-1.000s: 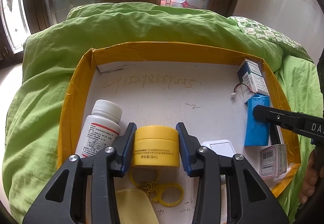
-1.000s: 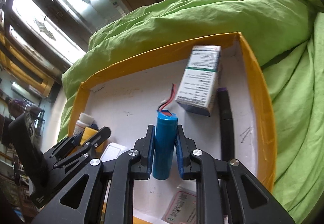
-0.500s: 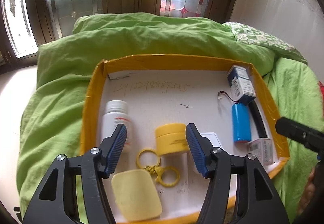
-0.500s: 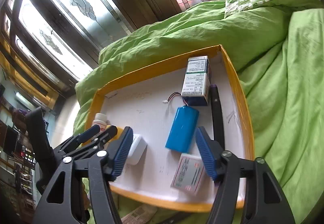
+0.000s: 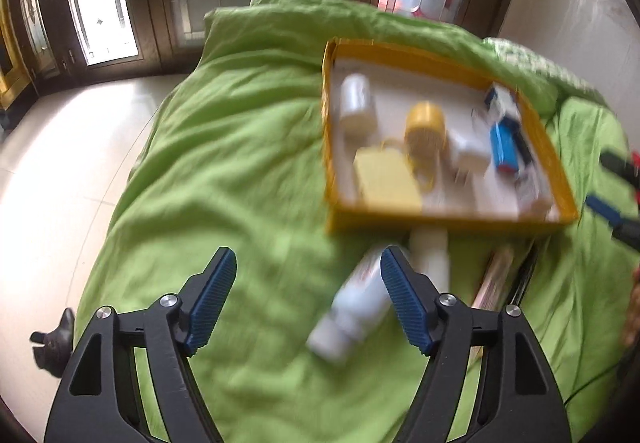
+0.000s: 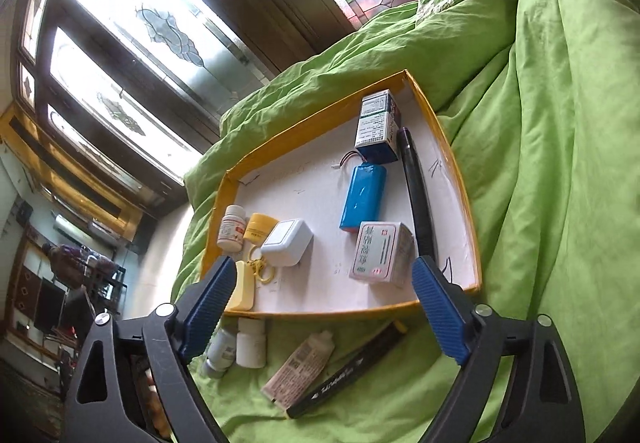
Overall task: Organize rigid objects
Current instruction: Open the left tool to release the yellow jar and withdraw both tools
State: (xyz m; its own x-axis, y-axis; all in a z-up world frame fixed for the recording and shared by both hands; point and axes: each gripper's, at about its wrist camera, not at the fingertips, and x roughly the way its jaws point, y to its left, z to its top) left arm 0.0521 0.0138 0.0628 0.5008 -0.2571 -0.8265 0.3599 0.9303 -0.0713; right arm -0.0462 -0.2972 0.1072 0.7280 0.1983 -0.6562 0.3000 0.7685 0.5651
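A: Green quilt over a bed, stained-glass windows behind. Where's everything?

B: The yellow-rimmed tray sits ahead of the right gripper, already holding a blue battery, boxes, a yellow jar and a white bottle. On the quilt, below and just in front of the same gripper, lie two white bottles, a tube and a black marker.

A: And the grippers?

B: Both empty, jaws opening. The left gripper hangs over the quilt with one loose bottle just past its right finger; that view is blurred.

A: How would those bottles handle?

B: Probably light, stiff plastic, smooth and round, so apt to roll on soft bedding. I'd pinch across the body near the middle. The marker is thin; grip it mid-length.

A: Anything legible?

B: Labels carry small print and red marks, too small to read. The marker has white lettering I can't make out.
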